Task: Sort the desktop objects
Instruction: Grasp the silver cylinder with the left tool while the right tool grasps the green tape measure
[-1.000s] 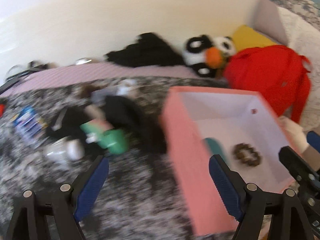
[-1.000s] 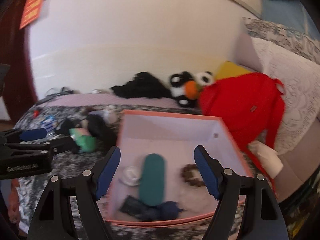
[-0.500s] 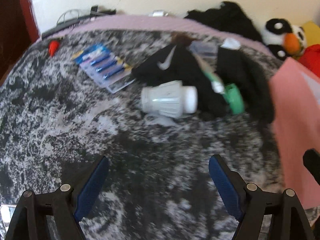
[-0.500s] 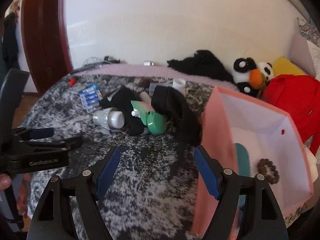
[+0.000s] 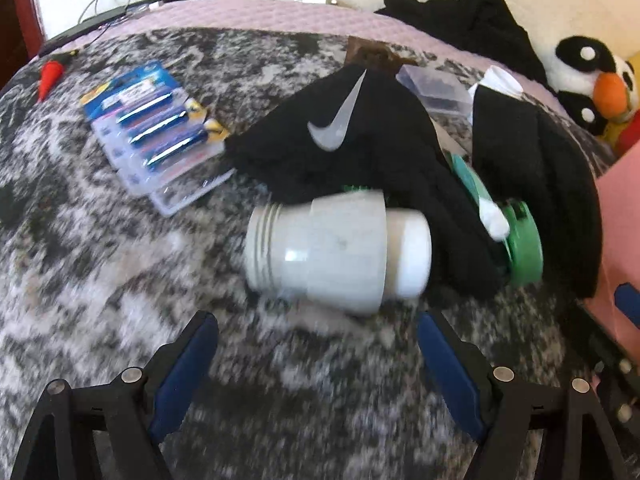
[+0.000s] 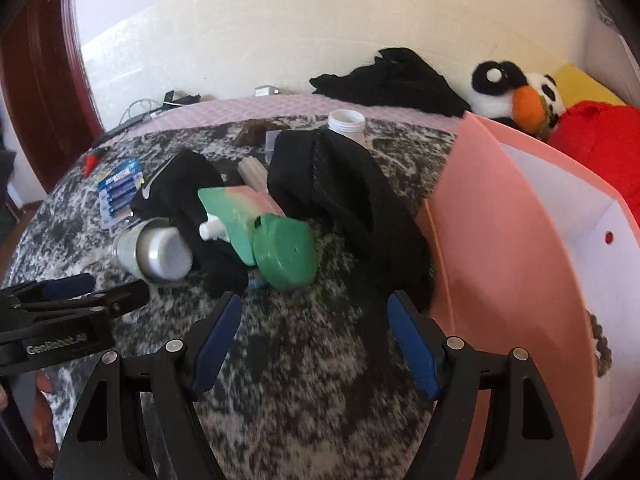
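**Both grippers swung from the box to the clutter**

Since a second ago, both views have been turned away from the pink box (image 6: 500, 248), now at the right edge, toward the pile on the mottled cover (image 5: 100, 272). A new pick is judged to be starting. The left gripper (image 5: 318, 364) is held low, its jaws spread and empty, just near of the toppled white bottle (image 5: 340, 252). The right gripper (image 6: 316, 340) is likewise spread, empty, aimed at the green pouch (image 6: 276, 244).
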The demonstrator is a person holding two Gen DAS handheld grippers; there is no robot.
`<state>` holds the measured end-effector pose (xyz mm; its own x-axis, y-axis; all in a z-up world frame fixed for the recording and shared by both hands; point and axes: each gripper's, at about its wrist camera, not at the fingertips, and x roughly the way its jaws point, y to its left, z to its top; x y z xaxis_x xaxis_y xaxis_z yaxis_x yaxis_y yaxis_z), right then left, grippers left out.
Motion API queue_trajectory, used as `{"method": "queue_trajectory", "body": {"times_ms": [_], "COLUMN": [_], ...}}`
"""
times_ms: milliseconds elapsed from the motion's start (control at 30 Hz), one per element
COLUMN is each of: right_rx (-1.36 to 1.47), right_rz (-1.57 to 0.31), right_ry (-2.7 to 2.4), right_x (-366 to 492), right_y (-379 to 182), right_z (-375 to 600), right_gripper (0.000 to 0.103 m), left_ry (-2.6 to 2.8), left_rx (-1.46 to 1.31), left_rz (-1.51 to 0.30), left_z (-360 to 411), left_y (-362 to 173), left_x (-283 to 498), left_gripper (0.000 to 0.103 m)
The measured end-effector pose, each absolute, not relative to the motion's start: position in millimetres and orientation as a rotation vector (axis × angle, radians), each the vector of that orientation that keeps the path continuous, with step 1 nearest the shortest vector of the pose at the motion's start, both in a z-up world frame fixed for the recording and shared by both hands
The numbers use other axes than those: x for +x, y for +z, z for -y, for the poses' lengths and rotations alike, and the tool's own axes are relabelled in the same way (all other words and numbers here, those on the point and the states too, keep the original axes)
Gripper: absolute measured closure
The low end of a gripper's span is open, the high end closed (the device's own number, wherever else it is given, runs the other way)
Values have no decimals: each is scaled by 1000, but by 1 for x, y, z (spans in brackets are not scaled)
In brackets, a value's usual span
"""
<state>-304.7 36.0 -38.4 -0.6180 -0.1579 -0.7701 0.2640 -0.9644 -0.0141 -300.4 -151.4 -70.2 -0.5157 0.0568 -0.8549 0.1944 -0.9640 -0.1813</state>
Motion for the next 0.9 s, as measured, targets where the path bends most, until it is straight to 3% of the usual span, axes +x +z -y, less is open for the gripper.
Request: {"method": "queue_trajectory", "body": {"times_ms": [200,300,333,400,467,700,900], "right_rx": [1228,1236,1236,1243,1251,1109,1081], "right_rz": [-334,-317,-299,-291,-277,-241,-170], "right_ry": [-2656,-2653,-2640,-2604,-2593,-2624,-2603], "right_x": [-329,-341,-345,-351,-355,-331,-306], "right_y": [-60,-67,-69,-71,-73,-34,-5], "right_z": [-20,-15,-13,-5,0,-1,-13], "right_gripper": [25,28,34,64,103,103,103], "left_ry": [-2680,-2656,-2660,-2666,-2673,-2744,-2785], "left_rx": [1438,1468,1456,1433,1410,1298,1245], "left_rz": [-412,-305,-314,-331,-348,-353,-339], "left_z": [149,140,142,146,150,153,152], "left_y": [-76,-84,-82,-77,-73,-39,-12], "left_x": [-321,-326,-325,-321,-318,-300,-274], "left_gripper": [19,36,40,40,42,50,50]}}
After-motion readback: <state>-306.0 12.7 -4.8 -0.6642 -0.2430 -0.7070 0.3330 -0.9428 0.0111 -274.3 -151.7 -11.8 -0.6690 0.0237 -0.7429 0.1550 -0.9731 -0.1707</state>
